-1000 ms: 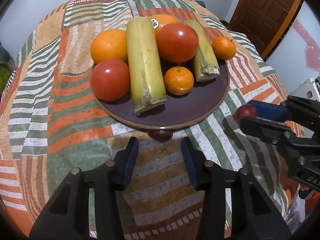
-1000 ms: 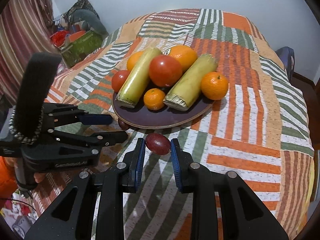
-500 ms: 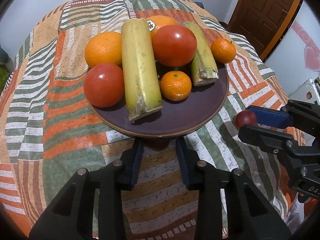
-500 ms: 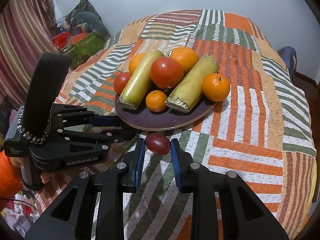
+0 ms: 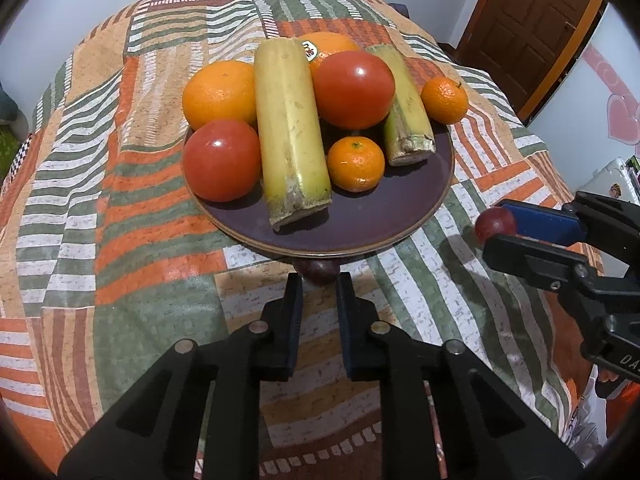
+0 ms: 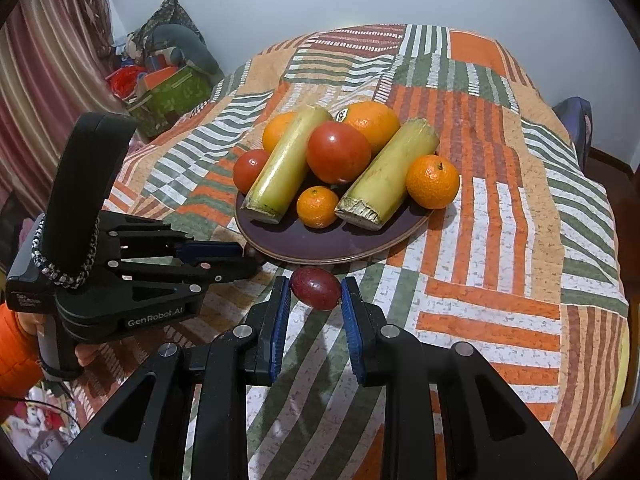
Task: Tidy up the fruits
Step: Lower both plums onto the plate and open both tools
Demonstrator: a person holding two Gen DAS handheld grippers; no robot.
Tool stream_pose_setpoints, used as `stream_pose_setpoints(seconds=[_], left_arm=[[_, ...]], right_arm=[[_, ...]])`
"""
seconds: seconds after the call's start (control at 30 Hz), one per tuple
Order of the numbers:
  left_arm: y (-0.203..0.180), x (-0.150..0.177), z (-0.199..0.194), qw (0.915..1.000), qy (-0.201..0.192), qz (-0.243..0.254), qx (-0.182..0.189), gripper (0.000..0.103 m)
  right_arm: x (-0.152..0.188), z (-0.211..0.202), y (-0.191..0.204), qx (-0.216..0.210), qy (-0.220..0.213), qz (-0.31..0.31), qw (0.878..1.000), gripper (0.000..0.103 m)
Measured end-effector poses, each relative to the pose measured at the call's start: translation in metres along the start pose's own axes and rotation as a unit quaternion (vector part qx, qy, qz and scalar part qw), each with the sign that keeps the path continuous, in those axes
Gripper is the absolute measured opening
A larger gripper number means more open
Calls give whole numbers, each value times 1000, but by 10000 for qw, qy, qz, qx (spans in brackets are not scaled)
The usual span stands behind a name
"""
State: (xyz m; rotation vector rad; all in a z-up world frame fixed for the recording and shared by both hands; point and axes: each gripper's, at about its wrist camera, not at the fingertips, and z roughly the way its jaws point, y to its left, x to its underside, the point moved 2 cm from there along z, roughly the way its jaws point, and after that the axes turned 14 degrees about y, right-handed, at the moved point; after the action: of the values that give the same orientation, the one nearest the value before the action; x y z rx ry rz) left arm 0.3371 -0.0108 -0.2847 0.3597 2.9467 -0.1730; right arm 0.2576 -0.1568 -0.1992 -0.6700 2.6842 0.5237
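A dark purple plate [image 5: 400, 216] [image 6: 320, 244] on the patchwork cloth holds two tomatoes [image 5: 222, 160], oranges [image 5: 219, 92], tangerines [image 5: 355, 164] and two sugarcane pieces [image 5: 290, 128]. My left gripper [image 5: 318, 280] has its fingers around a dark red grape [image 5: 316, 271] lying half under the plate's near rim; it shows in the right wrist view [image 6: 252, 251] too. My right gripper [image 6: 315, 292] is shut on a second dark red grape [image 6: 316, 288], held above the cloth just in front of the plate; that grape also shows in the left wrist view [image 5: 495, 225].
The table is covered by an orange, green and white patchwork cloth [image 6: 500, 220]. A wooden door [image 5: 532, 28] stands at the back right in the left wrist view. A green box with clutter [image 6: 168, 96] sits beside the table at the left.
My left gripper has moved forward to the plate's near rim and its fingers have narrowed around the grape there. My right gripper has held its grape almost still.
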Motion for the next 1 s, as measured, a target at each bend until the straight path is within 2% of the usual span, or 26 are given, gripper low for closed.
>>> stream_pose_setpoints(seconds=[0.13, 0.33, 0.57, 0.63, 1.0], left_arm=[[1, 0, 0, 9999, 8, -64, 87, 18], [-1, -5, 5, 10000, -4, -49, -35, 29], [-2, -13, 10, 9999, -112, -32, -48, 28], [-2, -11, 10, 9998, -152, 0, -86, 25], [1, 8, -12, 9994, -313, 35, -115, 25]], right_arm=[[1, -3, 1, 23, -20, -18, 10000, 24], [0, 1, -4, 12, 30, 25, 10000, 24], [1, 6, -5, -6, 89, 35, 10000, 24], [1, 6, -5, -12, 90, 36, 10000, 24], [-1, 4, -5, -6, 38, 52, 10000, 24]])
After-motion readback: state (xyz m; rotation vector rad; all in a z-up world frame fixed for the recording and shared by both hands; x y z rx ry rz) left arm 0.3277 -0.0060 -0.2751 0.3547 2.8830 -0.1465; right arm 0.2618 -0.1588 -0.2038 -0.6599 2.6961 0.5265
